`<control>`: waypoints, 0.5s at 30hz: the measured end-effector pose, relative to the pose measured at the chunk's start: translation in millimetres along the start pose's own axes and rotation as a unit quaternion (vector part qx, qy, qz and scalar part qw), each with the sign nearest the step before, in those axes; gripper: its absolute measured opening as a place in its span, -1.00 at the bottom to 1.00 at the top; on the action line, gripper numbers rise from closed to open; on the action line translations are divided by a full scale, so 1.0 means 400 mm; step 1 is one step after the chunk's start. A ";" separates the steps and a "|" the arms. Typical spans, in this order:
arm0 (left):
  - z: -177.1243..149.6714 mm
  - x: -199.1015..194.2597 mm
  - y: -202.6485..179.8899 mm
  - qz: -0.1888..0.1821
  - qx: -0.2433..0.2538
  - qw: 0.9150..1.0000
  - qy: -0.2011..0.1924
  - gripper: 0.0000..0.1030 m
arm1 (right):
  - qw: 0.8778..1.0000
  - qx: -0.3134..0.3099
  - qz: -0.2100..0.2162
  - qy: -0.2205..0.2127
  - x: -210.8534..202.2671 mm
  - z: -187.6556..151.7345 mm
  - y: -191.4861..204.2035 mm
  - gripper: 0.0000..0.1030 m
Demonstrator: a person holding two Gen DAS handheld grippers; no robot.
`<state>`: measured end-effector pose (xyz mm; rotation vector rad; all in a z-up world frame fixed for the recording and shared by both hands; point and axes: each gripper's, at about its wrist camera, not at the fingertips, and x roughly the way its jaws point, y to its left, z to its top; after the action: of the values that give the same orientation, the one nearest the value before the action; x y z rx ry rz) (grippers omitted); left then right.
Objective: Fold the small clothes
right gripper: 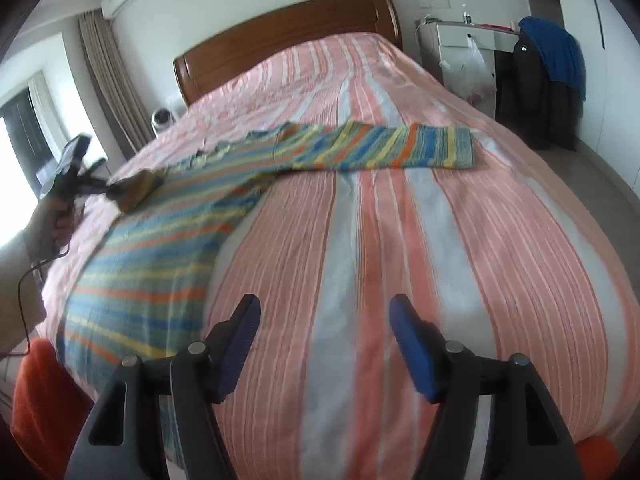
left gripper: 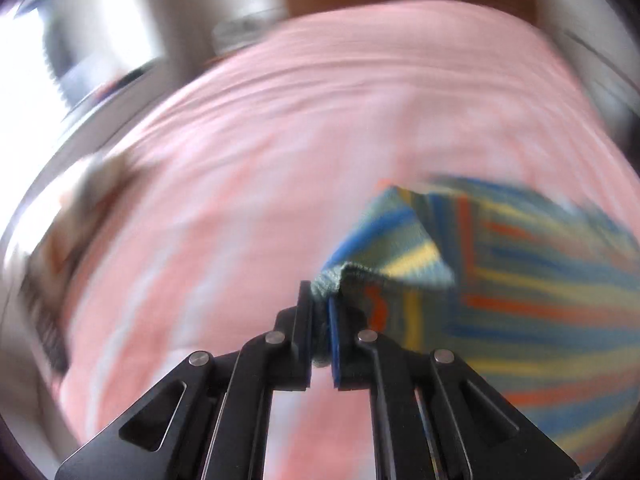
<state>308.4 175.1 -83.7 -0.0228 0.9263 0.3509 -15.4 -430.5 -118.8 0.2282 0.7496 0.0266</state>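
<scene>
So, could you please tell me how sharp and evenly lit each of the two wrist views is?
Left wrist view: heavy motion blur smears the bedspread and striped sweater; only the left gripper, clamped on the cuff, is crisp; the window at left is blown out. Right wrist view: mostly sharp, fisheye bends the bed; the open right gripper is slightly soft.

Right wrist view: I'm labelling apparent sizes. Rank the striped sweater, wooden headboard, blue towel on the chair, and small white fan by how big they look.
1. Striped sweater, largest, though its near end lies close to the camera.
2. Wooden headboard.
3. Blue towel.
4. White fan, smallest.
</scene>
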 end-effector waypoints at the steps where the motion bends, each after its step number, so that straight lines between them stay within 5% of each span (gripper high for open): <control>1: 0.005 0.023 0.056 0.024 -0.026 0.999 0.008 -0.92 | 1.000 0.002 0.002 0.001 0.005 -0.002 0.000 0.29; 5: -0.020 0.111 0.183 0.074 -0.056 0.995 0.045 -0.93 | 1.000 0.001 -0.003 0.023 0.043 -0.018 0.003 0.29; 15: -0.069 0.220 0.239 0.074 -0.079 0.991 0.078 -0.94 | 0.999 -0.003 -0.023 0.032 0.066 -0.029 0.001 0.29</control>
<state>306.0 285.8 -157.2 -0.1285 1.0562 0.5666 -4.0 -425.1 -144.7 0.2043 0.8185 -0.0083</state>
